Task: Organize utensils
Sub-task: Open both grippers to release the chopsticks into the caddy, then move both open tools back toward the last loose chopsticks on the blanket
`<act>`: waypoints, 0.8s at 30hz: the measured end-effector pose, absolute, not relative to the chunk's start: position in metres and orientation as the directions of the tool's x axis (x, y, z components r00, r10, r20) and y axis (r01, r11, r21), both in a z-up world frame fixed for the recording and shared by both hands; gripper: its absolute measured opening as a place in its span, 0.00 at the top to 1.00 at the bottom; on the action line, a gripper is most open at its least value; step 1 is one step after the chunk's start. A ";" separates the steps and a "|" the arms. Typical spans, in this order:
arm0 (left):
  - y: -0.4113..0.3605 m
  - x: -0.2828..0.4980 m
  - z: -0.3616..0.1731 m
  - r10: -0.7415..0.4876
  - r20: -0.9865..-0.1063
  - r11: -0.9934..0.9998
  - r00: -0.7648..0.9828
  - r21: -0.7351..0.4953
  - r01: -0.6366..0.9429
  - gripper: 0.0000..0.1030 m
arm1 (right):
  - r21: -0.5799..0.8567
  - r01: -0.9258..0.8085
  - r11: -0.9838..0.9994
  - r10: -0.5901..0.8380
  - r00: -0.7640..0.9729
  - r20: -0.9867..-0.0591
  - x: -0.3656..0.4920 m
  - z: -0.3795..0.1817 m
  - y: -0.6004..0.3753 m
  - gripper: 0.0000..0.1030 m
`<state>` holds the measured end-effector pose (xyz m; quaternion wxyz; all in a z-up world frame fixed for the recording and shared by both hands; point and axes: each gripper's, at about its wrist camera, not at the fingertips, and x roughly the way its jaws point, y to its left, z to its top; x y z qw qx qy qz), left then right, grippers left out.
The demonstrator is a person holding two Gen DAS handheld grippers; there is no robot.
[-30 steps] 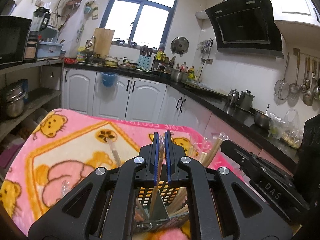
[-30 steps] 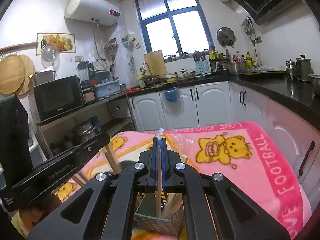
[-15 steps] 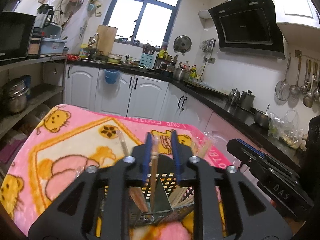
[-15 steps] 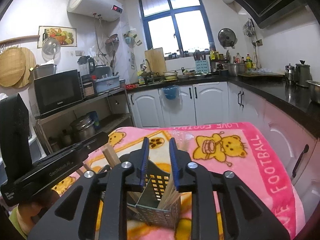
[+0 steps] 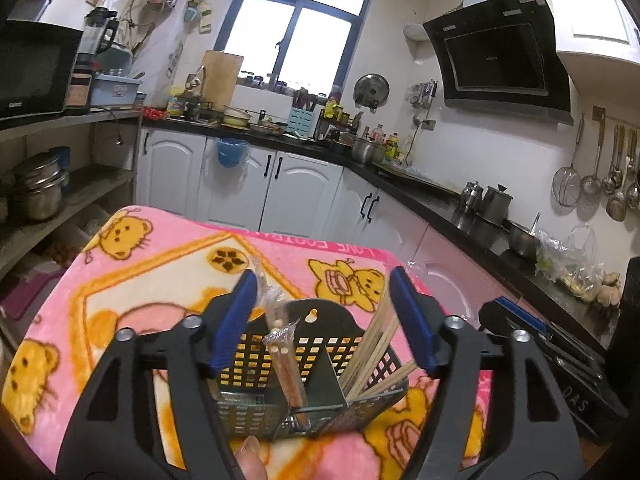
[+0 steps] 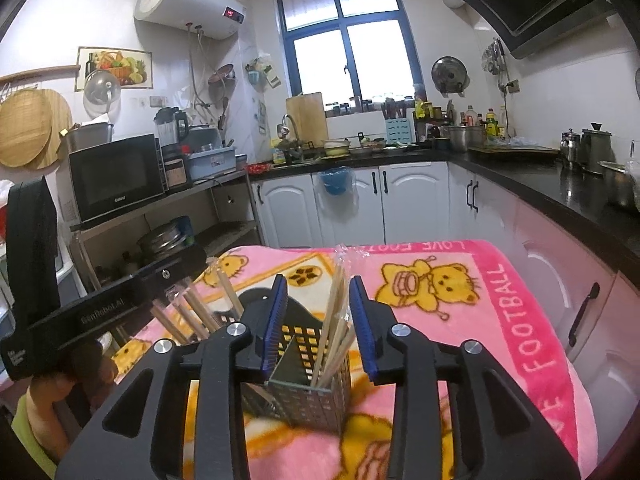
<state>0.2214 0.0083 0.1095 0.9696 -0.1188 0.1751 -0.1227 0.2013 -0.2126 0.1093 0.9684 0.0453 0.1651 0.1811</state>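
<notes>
A perforated metal utensil holder [image 5: 320, 364] with a divider stands on the pink bear blanket [image 5: 160, 276]. Wrapped brown chopsticks [image 5: 286, 356] stand in its left compartment and pale wooden chopsticks [image 5: 376, 352] lean in its right one. My left gripper [image 5: 324, 320] is open and empty, its blue pads either side of the holder. In the right wrist view the holder [image 6: 308, 380] holds pale chopsticks [image 6: 334, 328], and my right gripper [image 6: 318, 324] is open and empty around them. The left gripper's body [image 6: 112, 304] shows at the left.
White cabinets [image 5: 280, 188] and a black counter [image 5: 460, 204] run behind and along the right of the table. Open shelves with a microwave [image 6: 116, 176] and pots stand at the left. The right gripper's body [image 5: 560, 352] sits close on the right.
Both grippers were shut on chopsticks over the holder. Both have opened wide, and the chopsticks now stand in the holder's compartments. Both grippers have pulled back a little.
</notes>
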 end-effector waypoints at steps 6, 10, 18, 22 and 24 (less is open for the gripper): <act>0.010 0.206 0.115 -0.283 -0.302 0.940 0.910 -0.275 0.201 0.16 | 0.141 -0.334 0.932 0.362 0.879 -0.309 0.188 0.106 -0.218 0.59; 0.009 0.193 0.117 -0.286 -0.290 0.940 0.913 -0.269 0.209 0.11 | 0.140 -0.329 0.934 0.357 0.880 -0.313 0.179 0.103 -0.222 0.55; 0.009 0.174 0.111 -0.277 -0.288 0.944 0.917 -0.259 0.204 0.10 | 0.142 -0.321 0.936 0.350 0.881 -0.317 0.164 0.097 -0.226 0.48; 0.011 0.165 0.101 -0.276 -0.306 0.945 0.911 -0.260 0.199 0.10 | 0.145 -0.320 0.936 0.351 0.878 -0.326 0.158 0.093 -0.228 0.46; 0.011 0.161 0.096 -0.271 -0.313 0.947 0.910 -0.257 0.194 0.10 | 0.147 -0.321 0.936 0.352 0.875 -0.333 0.155 0.091 -0.228 0.45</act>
